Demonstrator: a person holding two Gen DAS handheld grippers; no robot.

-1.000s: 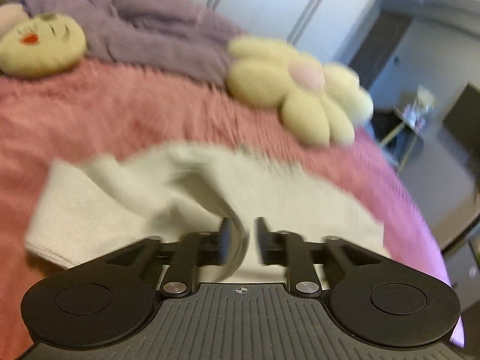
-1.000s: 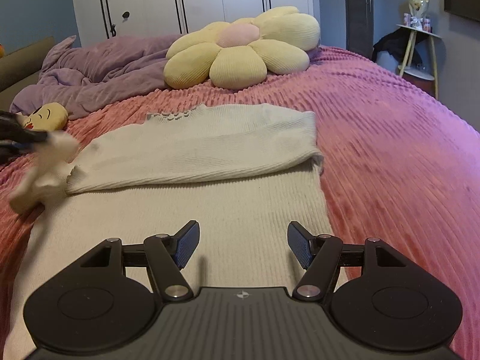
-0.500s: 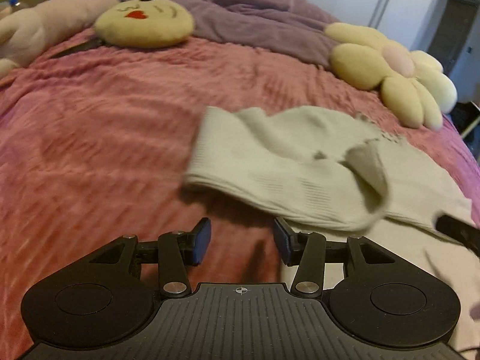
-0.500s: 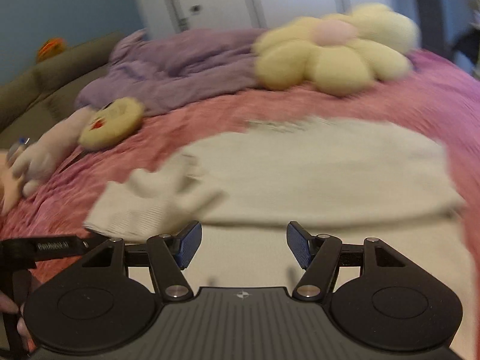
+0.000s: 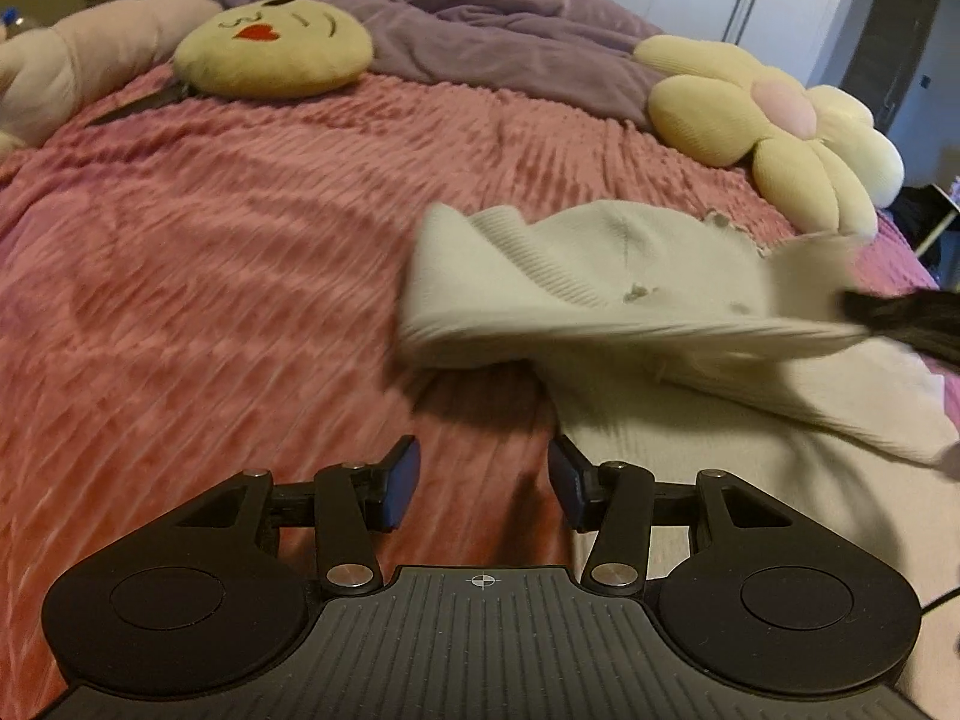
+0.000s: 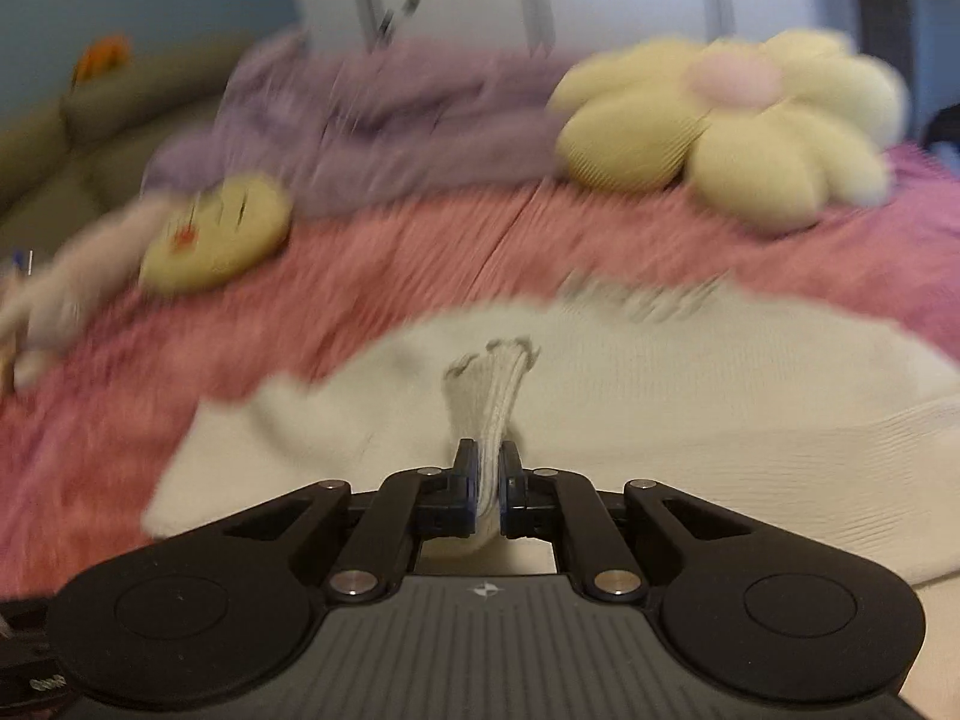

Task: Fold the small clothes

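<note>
Cream knit garment [image 5: 600, 276] lies on the pink bedspread [image 5: 210, 276], right of centre in the left wrist view; one sleeve lifted off the bed, pulled toward the right edge. Left hand-held gripper [image 5: 485, 483] hangs over bare bedspread at the garment's near edge, jaws apart, nothing between them. Yellow face cushion [image 5: 273, 48], flower cushion [image 5: 762, 126] and purple blanket [image 5: 480, 24] behind.

Right wrist view, blurred: right hand-held gripper [image 6: 487, 480] jaws have just closed, clamped on a bunched fold of the garment [image 6: 690, 396], which stands up between the pads. Rest of garment spreads on the bedspread [image 6: 420, 264] ahead
</note>
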